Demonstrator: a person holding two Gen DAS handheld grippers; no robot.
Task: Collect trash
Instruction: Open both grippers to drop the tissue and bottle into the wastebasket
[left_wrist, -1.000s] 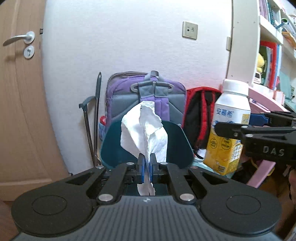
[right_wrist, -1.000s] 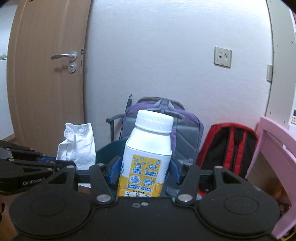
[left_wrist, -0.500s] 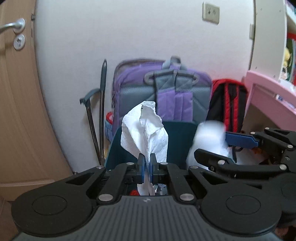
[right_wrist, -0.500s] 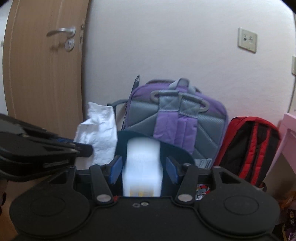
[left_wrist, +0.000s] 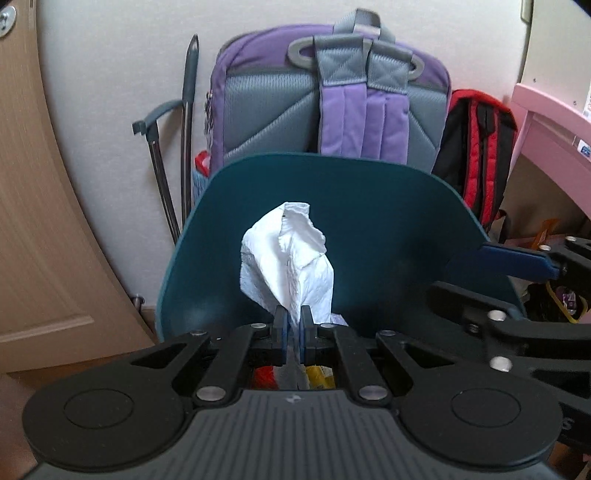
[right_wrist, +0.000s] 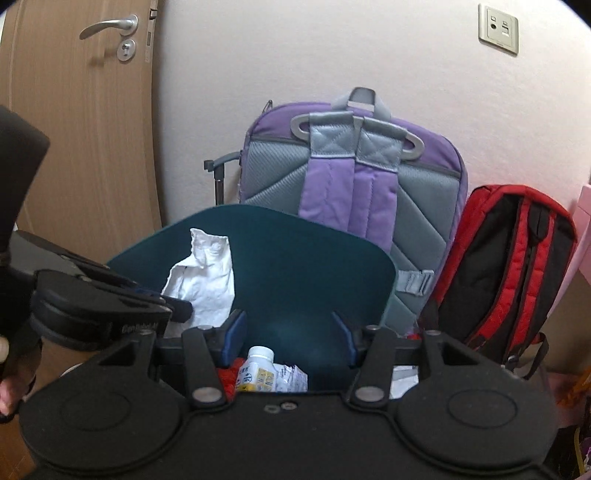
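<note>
Crumpled white tissue (left_wrist: 291, 258) upright over the teal bin (left_wrist: 388, 206); yellow-labelled bottle (right_wrist: 257, 373) (white cap) lying inside.

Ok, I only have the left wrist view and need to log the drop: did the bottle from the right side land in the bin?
Observer: Yes, the bottle lies in the bin on other trash.
Operator: Is the right gripper empty?
Observer: The right gripper is empty, jaws wide apart above the bin.
Operator: And my tissue?
Observer: From the right wrist view, the tissue hangs over the bin's left part, clamped in the left gripper.
</note>
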